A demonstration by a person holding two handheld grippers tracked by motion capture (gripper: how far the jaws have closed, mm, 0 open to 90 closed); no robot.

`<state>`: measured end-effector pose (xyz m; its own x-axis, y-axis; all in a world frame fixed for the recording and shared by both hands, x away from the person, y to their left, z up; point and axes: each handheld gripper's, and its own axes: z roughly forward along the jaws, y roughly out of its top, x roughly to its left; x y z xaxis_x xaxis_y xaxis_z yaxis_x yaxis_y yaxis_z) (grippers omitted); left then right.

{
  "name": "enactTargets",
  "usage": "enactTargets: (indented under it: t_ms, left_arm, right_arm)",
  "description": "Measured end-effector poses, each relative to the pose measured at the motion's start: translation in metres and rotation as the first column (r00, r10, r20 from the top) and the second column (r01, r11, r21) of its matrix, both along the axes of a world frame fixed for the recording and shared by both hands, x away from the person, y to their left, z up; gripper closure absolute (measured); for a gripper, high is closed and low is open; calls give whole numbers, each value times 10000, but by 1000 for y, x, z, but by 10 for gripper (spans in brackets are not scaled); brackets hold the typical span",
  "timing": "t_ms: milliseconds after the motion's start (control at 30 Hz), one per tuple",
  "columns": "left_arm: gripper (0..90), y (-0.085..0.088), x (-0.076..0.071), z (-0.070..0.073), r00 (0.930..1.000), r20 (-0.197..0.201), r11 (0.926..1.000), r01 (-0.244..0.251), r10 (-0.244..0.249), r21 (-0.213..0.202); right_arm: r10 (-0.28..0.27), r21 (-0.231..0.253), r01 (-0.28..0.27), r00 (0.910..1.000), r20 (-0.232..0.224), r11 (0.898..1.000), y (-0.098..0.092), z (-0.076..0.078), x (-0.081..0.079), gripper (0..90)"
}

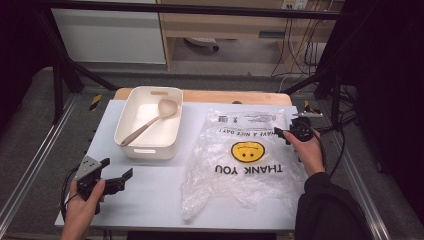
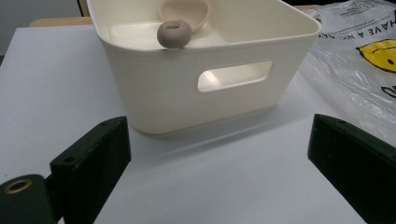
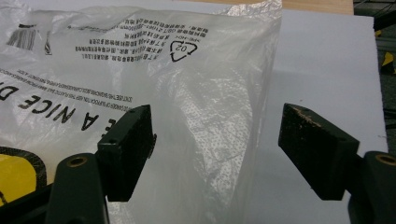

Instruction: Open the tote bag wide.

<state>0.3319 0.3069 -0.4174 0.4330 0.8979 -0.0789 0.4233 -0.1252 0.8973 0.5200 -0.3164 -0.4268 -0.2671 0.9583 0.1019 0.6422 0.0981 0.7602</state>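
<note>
A clear plastic bag (image 1: 245,160) printed with a yellow smiley and "THANK YOU" lies flat on the right half of the white table top (image 1: 150,200). My right gripper (image 1: 281,133) hovers at the bag's far right edge. In the right gripper view its jaws (image 3: 217,140) stand apart over the bag's edge (image 3: 219,93), and the pads do not press on the film. A white bin (image 1: 148,122) holds a beige spoon (image 1: 150,122) whose handle end (image 2: 173,33) rests on the near rim. My left gripper (image 1: 117,169) is open, just in front of the bin (image 2: 205,88).
Black frame posts and metal rails run along both sides of the table. A strip of wooden table edge (image 1: 240,96) shows behind the white top. Cables hang at the far right, by the right gripper.
</note>
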Motion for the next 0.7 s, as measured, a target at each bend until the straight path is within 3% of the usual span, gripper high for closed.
enactTargets:
  t_ms: [200,367,400,433,467,500,567,700]
  left_arm:
    - [55,0,0,0,10000,-17,10000,14,-14,11]
    - [55,-1,0,0,10000,-30,10000,40,-40,-11]
    - [55,-1,0,0,10000,-30,10000,40,-40,-11]
    - [55,-1,0,0,10000,-56,10000,75,-75,-1]
    - [55,-1,0,0,9999,-75,10000,91,-91,-41]
    - [55,-1,0,0,9999,-103,9999,116,-117,-50]
    - [55,-1,0,0,9999,-107,9999,115,-116,-34]
    - [55,-1,0,0,9999,-83,10000,85,-86,-27]
  right_arm:
    - [249,-189,-252,9996,-111,9995,4,-6,6,377]
    - [653,-324,-659,9977,-206,9973,7,-10,8,679]
    - [653,-324,-659,9977,-206,9973,7,-10,8,679]
    - [769,-282,-775,9968,-202,9966,7,-10,8,777]
    - [769,-282,-775,9968,-202,9966,7,-10,8,777]
    - [852,-185,-854,9963,-151,9962,7,-10,7,852]
    - [918,-166,-919,9958,-61,9956,8,-10,5,899]
    - [848,-62,-848,9964,-6,9964,7,-10,4,900]
